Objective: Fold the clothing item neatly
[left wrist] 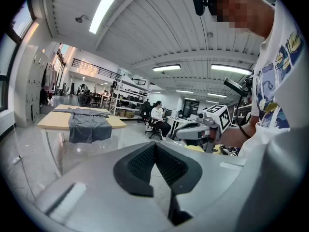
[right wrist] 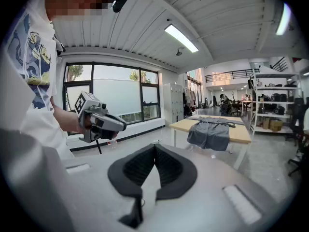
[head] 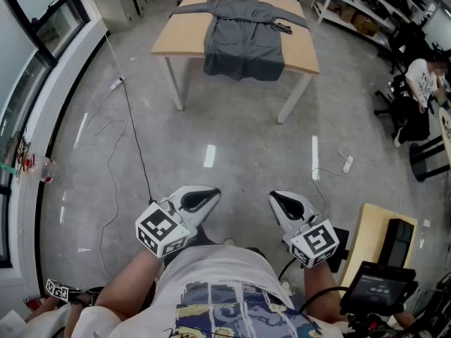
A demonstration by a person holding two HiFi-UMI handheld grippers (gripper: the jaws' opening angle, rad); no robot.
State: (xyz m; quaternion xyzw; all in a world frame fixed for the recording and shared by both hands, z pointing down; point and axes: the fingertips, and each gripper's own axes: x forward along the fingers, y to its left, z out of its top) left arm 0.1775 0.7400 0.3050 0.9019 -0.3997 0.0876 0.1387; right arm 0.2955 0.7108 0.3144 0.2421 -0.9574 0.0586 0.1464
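A grey robe-like garment [head: 243,37] lies spread on a wooden table [head: 187,30] far ahead across the floor, its lower part hanging over the near edge. Both grippers are held close to the person's body, well short of the table. My left gripper [head: 204,196] is shut with nothing in it, and so is my right gripper [head: 280,199]. In the left gripper view the shut jaws [left wrist: 155,146] point toward the garment [left wrist: 87,124], with the right gripper [left wrist: 203,127] alongside. In the right gripper view the shut jaws [right wrist: 155,148] face the garment [right wrist: 210,132], and the left gripper [right wrist: 99,122] shows at left.
Cables and a power strip [head: 116,84] trail over the concrete floor at left beside a window wall. Shelving [head: 366,5] lines the back right. A seated person [head: 426,79] is at the right edge. A small wooden table [head: 377,234] stands near my right side.
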